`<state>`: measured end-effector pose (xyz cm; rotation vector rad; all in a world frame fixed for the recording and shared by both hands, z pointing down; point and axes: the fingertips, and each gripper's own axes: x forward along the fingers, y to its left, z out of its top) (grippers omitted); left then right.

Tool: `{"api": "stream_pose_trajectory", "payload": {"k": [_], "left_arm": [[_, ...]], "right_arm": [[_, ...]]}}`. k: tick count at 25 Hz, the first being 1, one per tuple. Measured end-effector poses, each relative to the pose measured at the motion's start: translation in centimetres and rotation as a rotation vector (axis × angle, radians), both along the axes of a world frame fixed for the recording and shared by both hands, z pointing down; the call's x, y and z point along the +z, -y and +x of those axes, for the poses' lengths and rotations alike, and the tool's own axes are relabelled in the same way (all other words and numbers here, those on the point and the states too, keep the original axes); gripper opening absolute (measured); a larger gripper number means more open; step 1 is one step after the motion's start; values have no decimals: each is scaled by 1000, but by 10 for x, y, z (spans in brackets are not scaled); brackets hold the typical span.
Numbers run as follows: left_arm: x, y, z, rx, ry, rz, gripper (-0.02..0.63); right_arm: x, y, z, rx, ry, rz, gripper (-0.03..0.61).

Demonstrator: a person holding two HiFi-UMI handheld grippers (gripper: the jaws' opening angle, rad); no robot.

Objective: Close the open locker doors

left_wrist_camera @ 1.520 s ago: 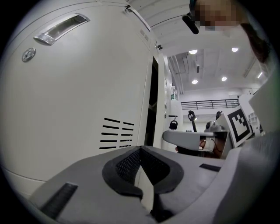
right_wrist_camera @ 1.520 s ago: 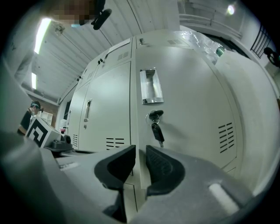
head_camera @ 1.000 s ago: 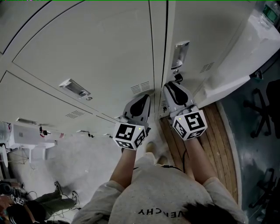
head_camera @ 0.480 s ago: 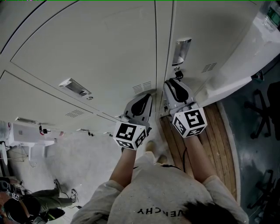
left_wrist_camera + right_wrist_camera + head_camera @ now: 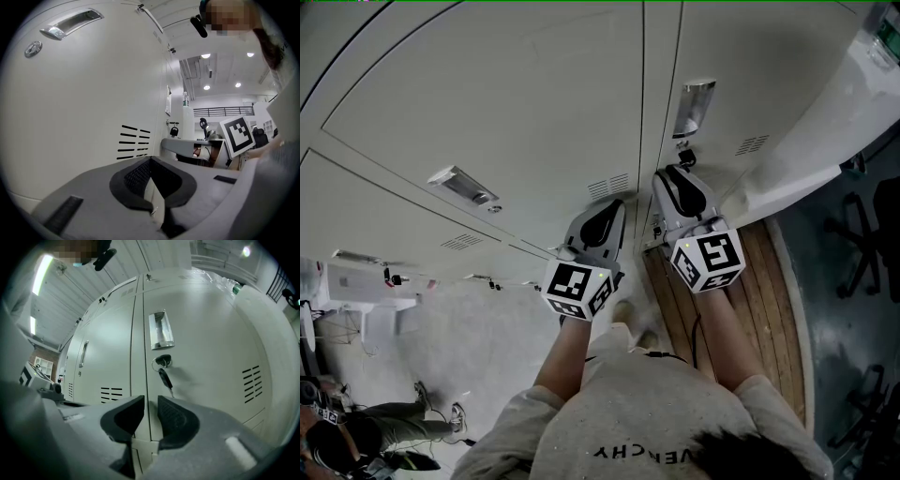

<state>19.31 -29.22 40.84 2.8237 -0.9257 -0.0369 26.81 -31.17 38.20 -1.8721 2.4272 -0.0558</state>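
– Lockers (image 5: 412, 56): what's nearest your left hand?
– The left door (image 5: 506, 103), closed, with a handle (image 5: 461, 187) and vent slots (image 5: 605, 186). My left fingers (image 5: 137, 176) lie level close beside it, pressed together with nothing in them.
– And the right?
– My right fingers (image 5: 176, 420) point at the seam (image 5: 140, 362) between two doors. They've just been easing apart. There's a narrow gap now, and nothing is caught in it.
– Where's the right door (image 5: 211, 348)?
– Just right of that seam, flush with its neighbour. A key (image 5: 165, 377) hangs from its lock (image 5: 162, 361), under the handle recess (image 5: 161, 330).
– Further right?
– A pale panel (image 5: 787, 183) juts out from the row above wooden boards (image 5: 769, 309). I can't tell whether it's an open door.
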Motion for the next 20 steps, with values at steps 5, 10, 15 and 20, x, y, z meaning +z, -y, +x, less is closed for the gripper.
{"api": "stream_pose_trajectory", "payload": {"k": [5, 10, 15, 20], "left_arm": [[1, 0, -4, -5, 0, -2, -3], [0, -1, -9, -13, -2, -2, -3], [-1, -3, -16, -24, -5, -2, -3], [-4, -6, -23, -33, -12, 1, -3]], "right_arm": [[0, 0, 0, 6, 4, -2, 77], [1, -2, -2, 6, 15, -8, 77], [-1, -8, -6, 9, 15, -2, 65], [-5, -16, -10, 13, 8, 7, 35]]}}
